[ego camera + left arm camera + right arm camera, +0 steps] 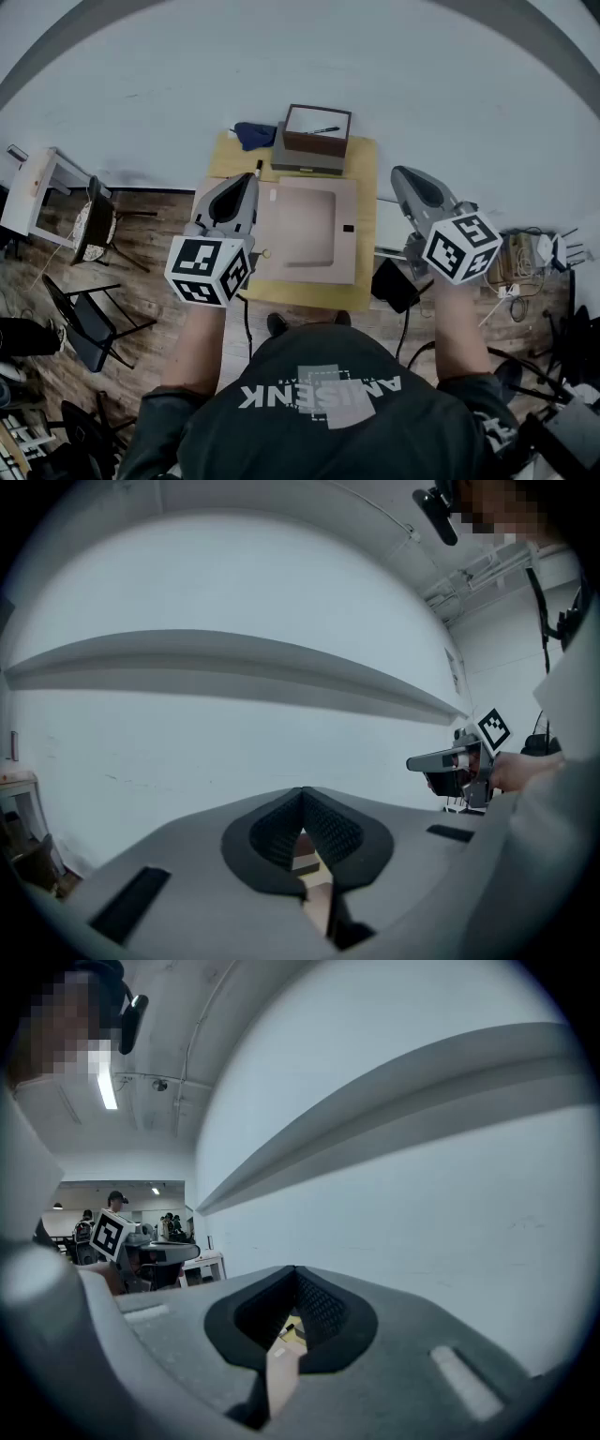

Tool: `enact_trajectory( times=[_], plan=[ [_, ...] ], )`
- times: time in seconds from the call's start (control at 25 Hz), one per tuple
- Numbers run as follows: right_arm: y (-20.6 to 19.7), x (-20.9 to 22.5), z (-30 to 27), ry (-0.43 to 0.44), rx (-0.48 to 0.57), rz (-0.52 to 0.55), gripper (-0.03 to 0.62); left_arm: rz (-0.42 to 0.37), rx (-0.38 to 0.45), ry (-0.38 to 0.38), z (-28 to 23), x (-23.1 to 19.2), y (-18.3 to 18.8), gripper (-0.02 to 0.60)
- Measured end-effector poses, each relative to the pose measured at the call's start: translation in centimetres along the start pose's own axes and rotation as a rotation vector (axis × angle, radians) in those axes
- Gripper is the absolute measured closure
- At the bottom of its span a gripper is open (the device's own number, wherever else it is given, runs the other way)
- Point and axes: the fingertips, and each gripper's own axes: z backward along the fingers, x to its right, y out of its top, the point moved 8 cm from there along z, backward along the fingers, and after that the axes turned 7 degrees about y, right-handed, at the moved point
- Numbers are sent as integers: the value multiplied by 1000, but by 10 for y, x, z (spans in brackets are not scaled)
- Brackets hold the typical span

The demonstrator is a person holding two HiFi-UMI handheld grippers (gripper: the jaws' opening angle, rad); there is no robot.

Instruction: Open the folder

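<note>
A pale wall [300, 75] fills the top of the head view, with wood floor [141, 244] below it. You stand at a small yellow table [364, 155] set against that wall.

The folder [305, 230] lies flat in the middle of the table and looks closed, with a small dark tab near its right edge. Behind it a brown box [317, 131] with a pen [323, 129] inside sits on a grey slab [305, 161], and a blue cloth [253, 134] lies just to their left.

Both of your grippers are held above the table, pointing at the wall. Your left gripper [251, 178] shows over the folder's left edge. Your right gripper [398, 173] is off the table's right side.

On each gripper the pads meet at the tips and nothing is pinched between them.
</note>
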Motion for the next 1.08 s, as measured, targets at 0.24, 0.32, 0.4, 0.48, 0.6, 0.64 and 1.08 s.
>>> enact_trajectory(
  times=[0.24,0.32,0.4,0.48,0.6,0.64,1.08],
  plan=[
    [-2,4,0,-28,-19,5,588,19,30,46,-2,-3,3,580],
    [-1,3,0,-34,-19,10,588,21,41,63,-1,-5,3,578],
    [0,1,-2,-34,-19,19,588,20,40,73,-1,-7,3,578],
    [1,0,-3,-33,-21,25,588,17,37,85,-1,-8,2,578],
    [1,-1,-4,-32,-26,29,588,29,51,112,1,-9,1,578],
    [1,0,-4,-34,-29,29,588,37,55,119,3,-9,1,578],
    [-5,-1,-11,-54,-43,19,588,39,48,156,7,-17,-6,578]
  ],
)
